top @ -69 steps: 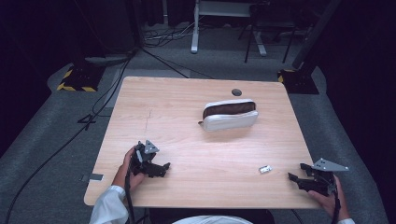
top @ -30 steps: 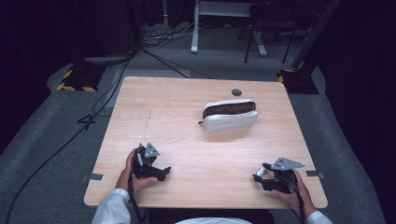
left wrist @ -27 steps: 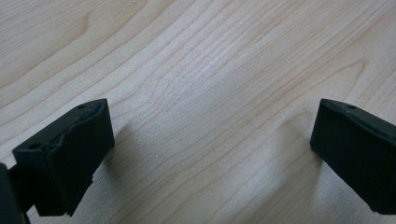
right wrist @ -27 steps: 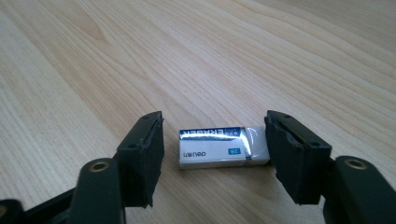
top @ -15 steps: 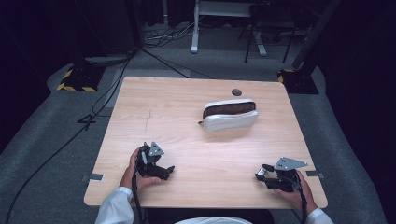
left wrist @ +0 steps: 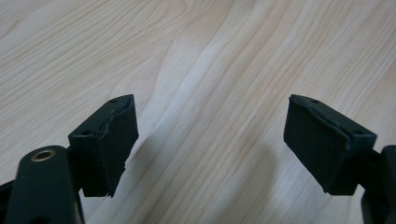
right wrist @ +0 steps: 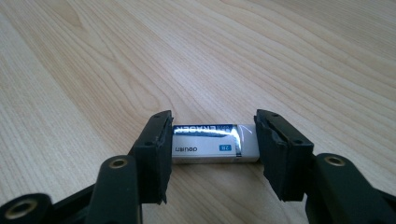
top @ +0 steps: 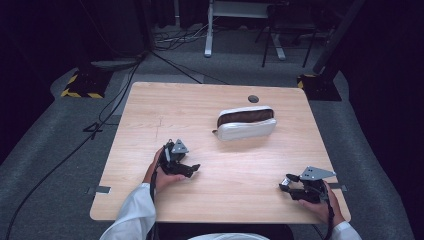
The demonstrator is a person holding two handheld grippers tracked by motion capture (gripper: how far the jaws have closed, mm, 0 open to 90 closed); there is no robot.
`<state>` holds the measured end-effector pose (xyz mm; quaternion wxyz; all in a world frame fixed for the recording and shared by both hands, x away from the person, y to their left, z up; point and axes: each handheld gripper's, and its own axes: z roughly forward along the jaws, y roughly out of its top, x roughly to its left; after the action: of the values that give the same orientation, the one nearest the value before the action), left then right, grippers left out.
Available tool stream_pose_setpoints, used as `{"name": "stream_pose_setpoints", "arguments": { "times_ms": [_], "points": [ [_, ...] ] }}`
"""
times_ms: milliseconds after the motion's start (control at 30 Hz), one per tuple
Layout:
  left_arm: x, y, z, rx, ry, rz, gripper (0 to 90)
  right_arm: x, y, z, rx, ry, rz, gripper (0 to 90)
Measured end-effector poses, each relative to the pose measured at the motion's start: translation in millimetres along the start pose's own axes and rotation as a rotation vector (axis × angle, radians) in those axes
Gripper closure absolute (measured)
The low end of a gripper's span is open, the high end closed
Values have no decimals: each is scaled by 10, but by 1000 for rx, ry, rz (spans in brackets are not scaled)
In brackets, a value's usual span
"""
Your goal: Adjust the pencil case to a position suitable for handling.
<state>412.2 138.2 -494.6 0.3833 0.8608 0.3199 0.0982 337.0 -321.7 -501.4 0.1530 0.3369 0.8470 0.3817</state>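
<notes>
The left gripper [top: 192, 168] sits at about 7 o'clock on the table [top: 150, 100], its jaws apart over bare wood with nothing between them; they have just been closing a little. A white pouch [top: 246, 123] lies past centre, toward 1 o'clock. At 5 o'clock the right gripper [top: 283, 184] is clamped on the eraser [right wrist: 212, 143], a pad pressing each short end as it lies flat on the wood.
</notes>
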Motion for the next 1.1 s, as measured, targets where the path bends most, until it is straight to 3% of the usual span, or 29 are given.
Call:
{"name": "stream_pose_setpoints", "arguments": {
  "times_ms": [233,300,333,467,633,800,1000,1100],
  "points": [
    [-82,428,66,-115,-15,49,175,-19,-20,-17,-5,0,0,483],
    [-113,581,88,-151,-36,47,181,-15,-22,-18,-6,-2,1,483],
    [-113,581,88,-151,-36,47,184,-15,-22,-18,-6,-2,1,483],
    [-185,830,123,-199,-38,68,216,-12,-33,-35,-2,-7,4,483],
    [-256,1067,239,-197,-46,102,245,-18,-57,-48,-11,-5,3,483],
    [-247,1206,347,-187,-20,128,242,-17,-62,-49,-15,-5,4,483],
    [-171,1323,510,-140,5,122,262,-17,-63,-50,-14,-6,4,483],
    [-148,1336,604,-110,-1,118,346,-18,-68,-54,-16,-9,1,483]
  ]
}}
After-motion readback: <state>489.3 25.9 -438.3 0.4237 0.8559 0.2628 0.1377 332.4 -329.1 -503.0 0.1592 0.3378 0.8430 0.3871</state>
